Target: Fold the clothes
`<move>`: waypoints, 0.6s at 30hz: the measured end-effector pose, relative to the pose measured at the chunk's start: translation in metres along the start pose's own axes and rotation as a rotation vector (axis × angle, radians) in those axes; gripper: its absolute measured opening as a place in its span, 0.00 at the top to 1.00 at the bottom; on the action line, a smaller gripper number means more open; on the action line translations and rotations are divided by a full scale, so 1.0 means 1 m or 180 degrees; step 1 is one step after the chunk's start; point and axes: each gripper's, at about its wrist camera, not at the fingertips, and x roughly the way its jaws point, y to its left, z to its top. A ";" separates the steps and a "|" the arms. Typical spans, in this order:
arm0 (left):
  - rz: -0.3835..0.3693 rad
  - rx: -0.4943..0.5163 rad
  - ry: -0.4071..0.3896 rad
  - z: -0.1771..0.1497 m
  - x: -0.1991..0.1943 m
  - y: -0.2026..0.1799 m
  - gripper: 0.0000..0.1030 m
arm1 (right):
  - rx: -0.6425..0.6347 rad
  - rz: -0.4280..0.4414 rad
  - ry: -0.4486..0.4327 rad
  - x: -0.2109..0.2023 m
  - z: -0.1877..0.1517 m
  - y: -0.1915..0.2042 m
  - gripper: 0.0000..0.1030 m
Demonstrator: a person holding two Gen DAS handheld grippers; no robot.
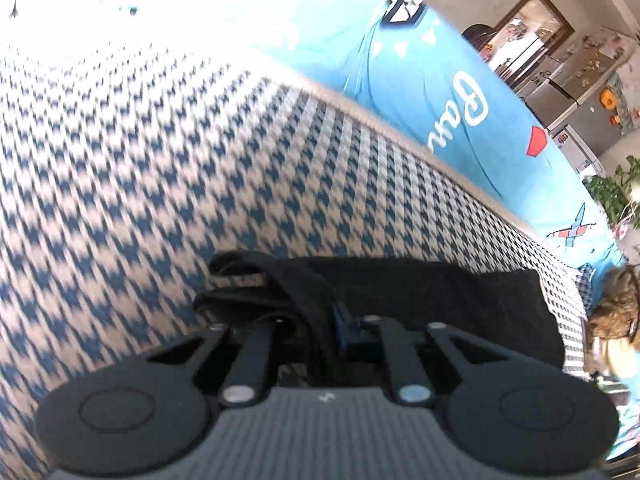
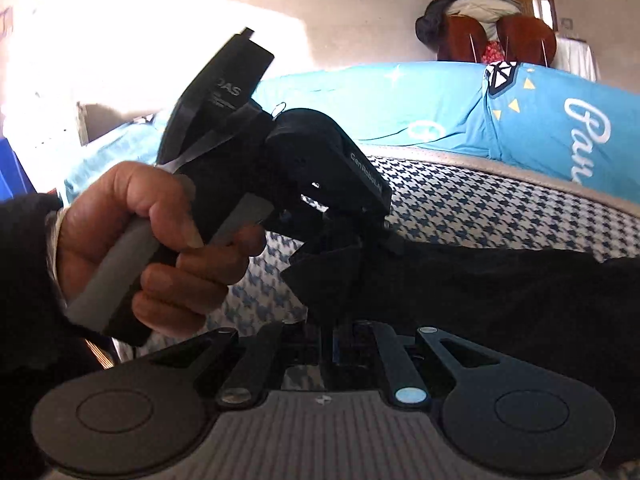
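Note:
A black garment (image 1: 440, 292) lies on the blue-and-white houndstooth bed cover (image 1: 160, 140). In the left wrist view my left gripper (image 1: 320, 312) is shut on a bunched edge of it, and folds of black cloth stick out past the fingers. The right wrist view shows a hand (image 2: 160, 232) holding the left gripper (image 2: 344, 236), which pinches a corner of the black garment (image 2: 500, 288). At the bottom of that view my right gripper (image 2: 326, 332) is shut on the same garment's near edge. The cloth stretches off to the right between them.
A bright blue quilt (image 1: 440, 80) with white lettering lies bunched along the far side of the houndstooth cover (image 2: 500, 204). Wooden chairs piled with clothes (image 2: 480, 12) stand behind the bed. Cabinets (image 1: 560, 92) and a plant (image 1: 616, 192) are to the right.

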 end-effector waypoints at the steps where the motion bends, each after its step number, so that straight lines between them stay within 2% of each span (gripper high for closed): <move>1: 0.0026 0.0062 -0.0033 0.004 -0.003 -0.001 0.90 | 0.0035 0.0021 -0.0023 0.003 0.003 0.001 0.93; 6: 0.0117 0.0138 -0.0190 0.023 -0.020 0.008 0.90 | 0.0203 0.0187 -0.0149 0.020 0.022 0.010 0.93; 9: 0.0250 0.0159 -0.0258 0.035 -0.028 0.020 0.90 | 0.0256 0.0298 -0.0227 0.033 0.034 0.017 0.93; 12: 0.0440 0.0127 -0.0262 0.046 -0.028 0.039 0.90 | 0.0369 0.0453 -0.0218 0.053 0.039 0.022 0.91; 16: 0.0855 -0.0024 -0.0126 0.047 -0.014 0.060 0.77 | 0.0686 0.0600 0.0004 0.077 0.035 0.017 0.82; 18: 0.1061 0.0012 -0.0159 0.045 -0.016 0.062 0.75 | 0.0718 0.0625 0.0106 0.078 0.031 0.017 0.78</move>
